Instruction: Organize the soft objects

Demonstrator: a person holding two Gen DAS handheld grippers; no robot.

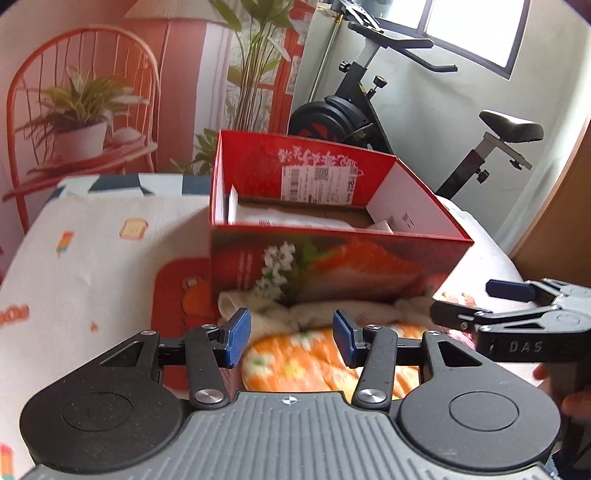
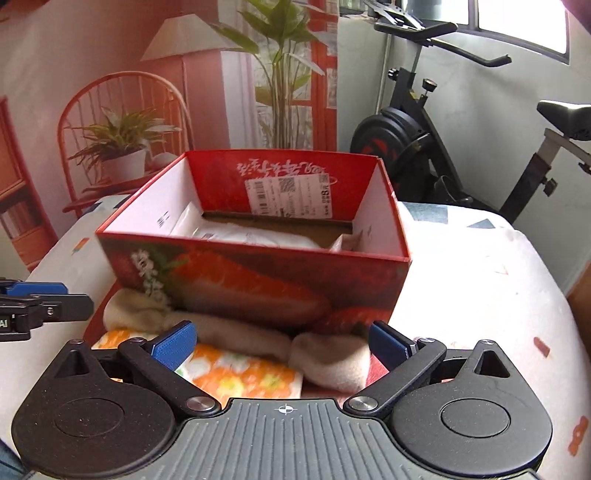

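Looking from the left wrist, the left gripper hangs wide apart and holds nothing, just above an orange cloth. A cream sock lies past it, touching the red box. From the right wrist, the right gripper is spread wide too, with nothing in it, over the cloth and sock. The box already has something white inside. Both tools are near each other, so they could bump. A grab might also catch two soft things at once, or push the box away.

Exercise bike beneath a bright window, beside a printed backdrop.
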